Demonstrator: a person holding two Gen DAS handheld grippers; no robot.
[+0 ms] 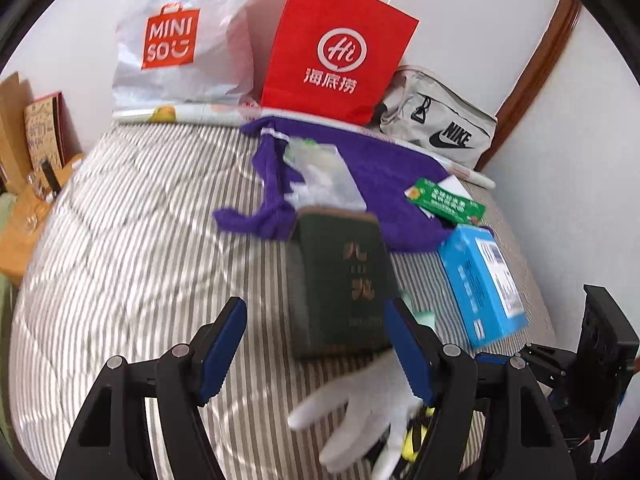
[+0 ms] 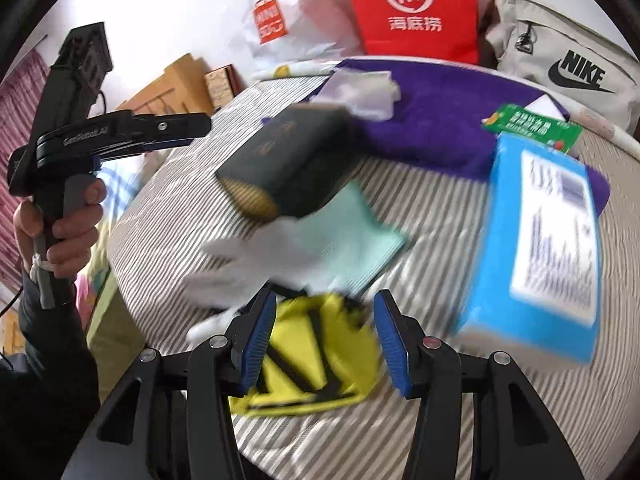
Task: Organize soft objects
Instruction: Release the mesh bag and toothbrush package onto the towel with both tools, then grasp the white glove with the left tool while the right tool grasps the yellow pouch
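Note:
On a striped bed lie a white glove [image 1: 360, 412] [image 2: 244, 264], a yellow-and-black cloth [image 2: 312, 364], a pale green cloth [image 2: 352, 240] and a purple cloth [image 1: 380, 184] [image 2: 436, 116]. My left gripper [image 1: 316, 320] is open, above the bed just before a dark green box [image 1: 340, 280], the glove under its right finger. My right gripper [image 2: 325, 312] is open, directly above the yellow cloth. The left gripper's handle [image 2: 64, 128] shows at the left in the right wrist view.
A blue box [image 1: 484, 280] [image 2: 544, 240] and a green packet [image 1: 444, 200] lie to the right. A white Miniso bag [image 1: 180, 40], a red paper bag [image 1: 336, 48] and a beige Nike bag [image 1: 440, 120] stand along the far wall. Cardboard boxes [image 1: 24, 160] sit left.

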